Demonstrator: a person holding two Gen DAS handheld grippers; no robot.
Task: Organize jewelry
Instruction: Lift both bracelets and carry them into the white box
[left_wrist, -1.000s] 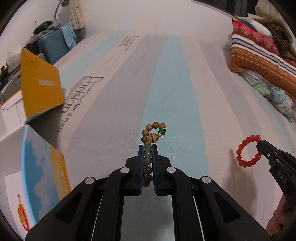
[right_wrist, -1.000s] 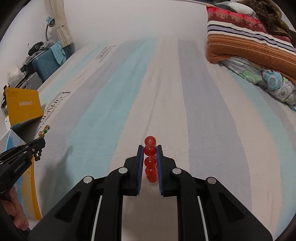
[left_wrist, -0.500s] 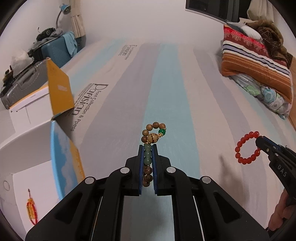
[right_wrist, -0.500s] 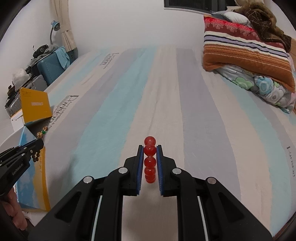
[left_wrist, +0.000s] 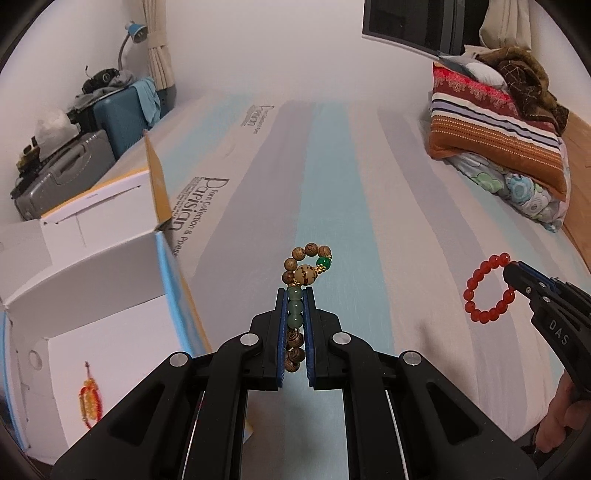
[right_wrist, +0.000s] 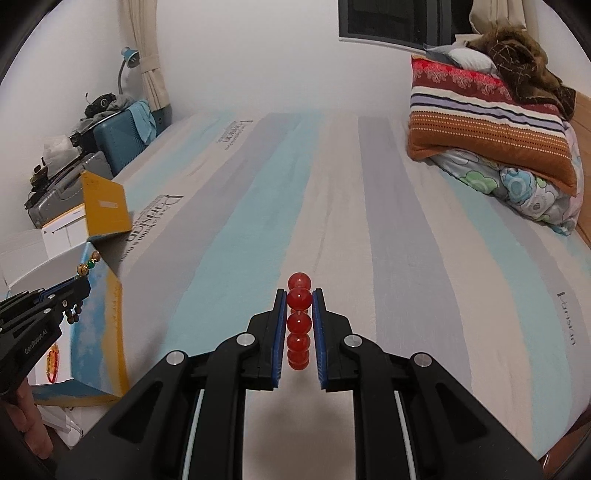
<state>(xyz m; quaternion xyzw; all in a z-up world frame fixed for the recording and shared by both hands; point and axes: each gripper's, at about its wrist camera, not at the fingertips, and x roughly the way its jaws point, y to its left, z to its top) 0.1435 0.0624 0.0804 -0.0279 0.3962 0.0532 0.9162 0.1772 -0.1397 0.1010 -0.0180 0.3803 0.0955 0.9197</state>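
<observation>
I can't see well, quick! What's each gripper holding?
Left gripper: shut on the wooden bead bracelet.
Right gripper: shut on the red bead bracelet.

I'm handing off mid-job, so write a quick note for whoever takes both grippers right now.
Left gripper: shut on the wood-and-green bead bracelet, held above the striped bedsheet.
Right gripper: shut on the red bead bracelet, also in the air.
Open white box at left holds one red-and-yellow trinket.
Done: both bracelets picked up.
Left: place both, probably in the box.

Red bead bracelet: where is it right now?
The red bead bracelet is clamped in the right gripper, in the air above the striped bedsheet; in the left wrist view it hangs at right.
</observation>
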